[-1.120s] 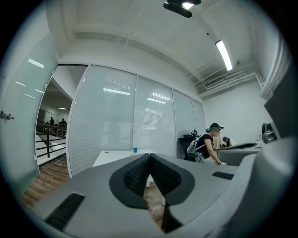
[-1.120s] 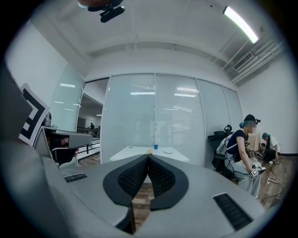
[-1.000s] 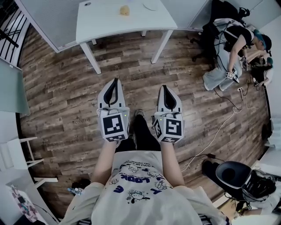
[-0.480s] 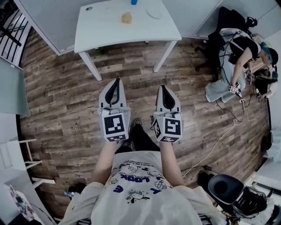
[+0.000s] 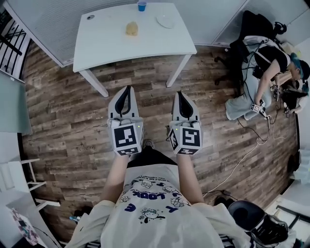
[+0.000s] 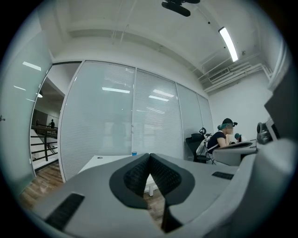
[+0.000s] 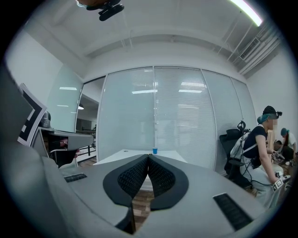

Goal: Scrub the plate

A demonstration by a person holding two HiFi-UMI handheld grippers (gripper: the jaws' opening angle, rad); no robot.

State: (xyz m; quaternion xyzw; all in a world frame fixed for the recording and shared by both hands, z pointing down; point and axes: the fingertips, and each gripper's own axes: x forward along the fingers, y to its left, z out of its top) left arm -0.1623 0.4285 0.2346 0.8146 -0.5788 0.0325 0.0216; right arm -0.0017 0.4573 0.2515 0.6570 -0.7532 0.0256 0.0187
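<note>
A white table (image 5: 111, 43) stands ahead on the wooden floor. On it lie a white plate (image 5: 165, 20), a yellowish sponge (image 5: 131, 28) and a blue cup (image 5: 141, 6). I hold both grippers level, side by side, short of the table's near edge. My left gripper (image 5: 127, 90) is shut with nothing in it, and so is my right gripper (image 5: 180, 95). In the left gripper view the pads meet at the tip of the left gripper (image 6: 149, 156), with the blue cup (image 6: 134, 153) just beyond. The right gripper view shows the right gripper (image 7: 148, 157) shut below the blue cup (image 7: 154, 150).
A seated person (image 5: 264, 53) works at the right beside a dark chair. A cable (image 5: 242, 150) trails across the floor on the right. A black office chair (image 5: 252, 218) stands at the lower right and a white stool (image 5: 19, 174) at the left. A glass wall backs the table.
I have walked toward the table, so it shows fuller and nearer to the gripper tips. Both grippers moved forward with me and stayed shut.
</note>
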